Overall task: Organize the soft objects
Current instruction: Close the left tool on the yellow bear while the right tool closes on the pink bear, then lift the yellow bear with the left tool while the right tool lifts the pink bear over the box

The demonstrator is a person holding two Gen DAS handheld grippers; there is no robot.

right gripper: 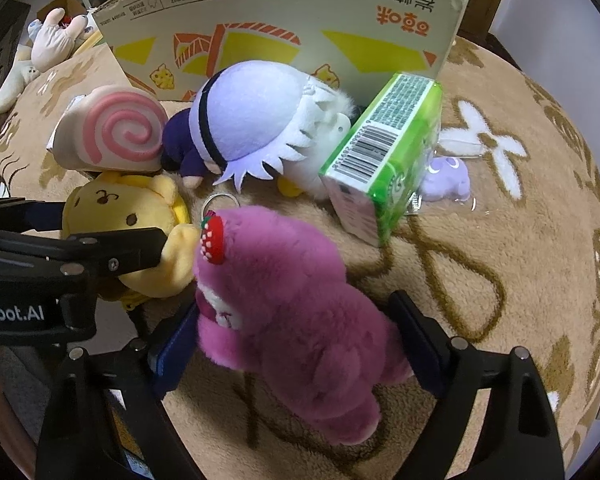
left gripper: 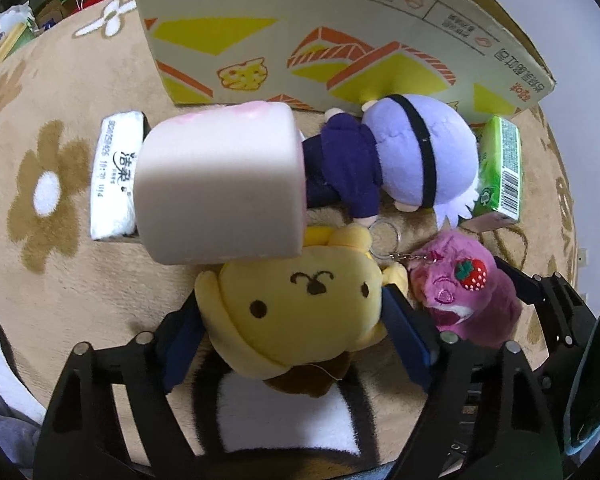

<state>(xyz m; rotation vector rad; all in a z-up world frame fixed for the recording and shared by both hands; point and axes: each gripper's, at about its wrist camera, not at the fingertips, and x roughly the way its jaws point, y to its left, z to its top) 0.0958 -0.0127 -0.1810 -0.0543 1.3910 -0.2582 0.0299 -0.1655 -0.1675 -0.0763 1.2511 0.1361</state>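
Observation:
My left gripper (left gripper: 296, 320) stands around a yellow dog plush (left gripper: 300, 300), its blue pads against both sides of the head. My right gripper (right gripper: 296, 348) straddles a pink-purple strawberry bear plush (right gripper: 292, 320); the left pad touches it, the right pad sits close beside it. A pink swirl roll cushion (left gripper: 220, 184) lies just beyond the yellow plush. A purple-haired doll (left gripper: 400, 156) lies face down in front of a cardboard box (left gripper: 300, 32). The yellow plush (right gripper: 132, 216) and the left gripper's fingers (right gripper: 112, 252) show in the right wrist view.
A green tissue pack (right gripper: 380, 152) leans beside the doll, with a small lilac toy (right gripper: 448, 180) behind it. A white tissue pack (left gripper: 116, 176) lies left of the cushion. Everything rests on a beige flower-pattern rug (right gripper: 500, 260). More plush toys (right gripper: 52, 40) lie far left.

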